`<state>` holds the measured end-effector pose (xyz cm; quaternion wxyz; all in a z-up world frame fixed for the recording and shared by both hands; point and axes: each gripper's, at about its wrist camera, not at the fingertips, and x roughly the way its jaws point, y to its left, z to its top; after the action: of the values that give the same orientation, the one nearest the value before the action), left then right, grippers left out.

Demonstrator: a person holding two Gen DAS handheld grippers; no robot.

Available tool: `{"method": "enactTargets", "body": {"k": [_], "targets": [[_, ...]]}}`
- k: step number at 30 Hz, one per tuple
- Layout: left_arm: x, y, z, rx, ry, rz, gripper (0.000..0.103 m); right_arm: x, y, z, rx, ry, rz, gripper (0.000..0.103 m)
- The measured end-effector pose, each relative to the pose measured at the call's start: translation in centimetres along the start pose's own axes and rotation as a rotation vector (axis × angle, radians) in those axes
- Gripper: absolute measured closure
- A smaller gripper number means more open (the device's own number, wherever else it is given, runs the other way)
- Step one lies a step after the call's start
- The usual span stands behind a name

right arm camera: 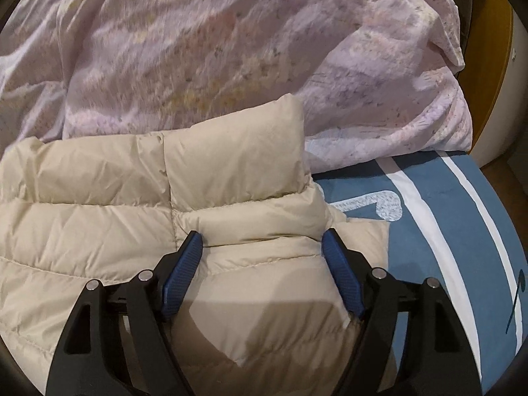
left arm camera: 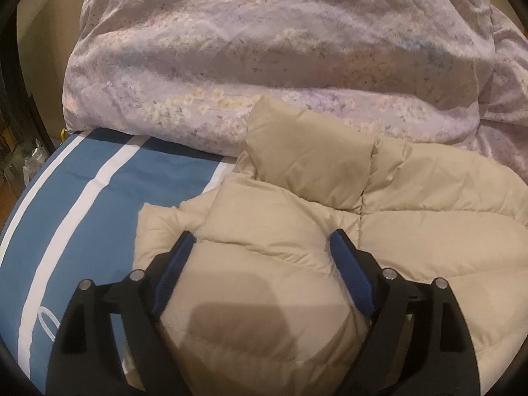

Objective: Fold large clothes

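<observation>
Left wrist: both tongs wide apart over the beige puffer jacket, gripping nothing.
I'd lower the left tongs and right tongs evenly onto 1 quilted edge each before closing.

a lilac floral duvet heaped on a blue white-striped bedsheet.

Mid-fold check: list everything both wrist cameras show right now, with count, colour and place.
puffer jacket: one, beige, quilted, lying on the bed sheet, collar toward the duvet
duvet: one, lilac floral, bunched behind the jacket
bed sheet: one, blue with white stripes, under the jacket
left gripper: one, black with blue pads, open, jacket bulging between its jaws
right gripper: one, black with blue pads, open, jacket between its jaws
</observation>
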<state>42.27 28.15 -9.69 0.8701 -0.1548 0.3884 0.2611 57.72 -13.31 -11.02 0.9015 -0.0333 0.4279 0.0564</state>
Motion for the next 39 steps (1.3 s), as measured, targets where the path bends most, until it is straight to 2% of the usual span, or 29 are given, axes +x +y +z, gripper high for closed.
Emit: {"method": "enactTargets", "body": {"k": [10,17,27,29,32,34,39], "targets": [[1.8,1.0,0.0,-0.024,0.044,-0.012,0.010,0.9,0.0,-0.1,0.002,0.026,0.007,0.024],[2.0,1.3,-0.1,-0.024,0.047,-0.014,0.010,2.3,-1.2,0.7,0.016,0.033,0.019,0.023],[2.2,1.1,0.2,-0.023,0.043,-0.017,0.007,1.5,-2.4,1.2,0.050,0.030,0.043,0.023],[1.3,1.3,0.1,-0.019,0.048,-0.014,0.010,0.1,-3.0,0.8,0.063,0.041,0.055,0.023],[-1.1,2.4,-0.3,-0.037,0.044,-0.071,0.014,-3.0,-4.9,0.5,0.110,0.012,0.109,0.023],[-3.0,4.0,-0.8,-0.063,0.026,-0.088,0.014,-4.6,-6.4,-0.1,0.141,0.007,0.117,0.018],[-5.7,7.6,-3.1,-0.125,0.050,-0.121,0.014,-5.8,-10.3,-3.2,0.239,0.101,0.170,0.017]]}}
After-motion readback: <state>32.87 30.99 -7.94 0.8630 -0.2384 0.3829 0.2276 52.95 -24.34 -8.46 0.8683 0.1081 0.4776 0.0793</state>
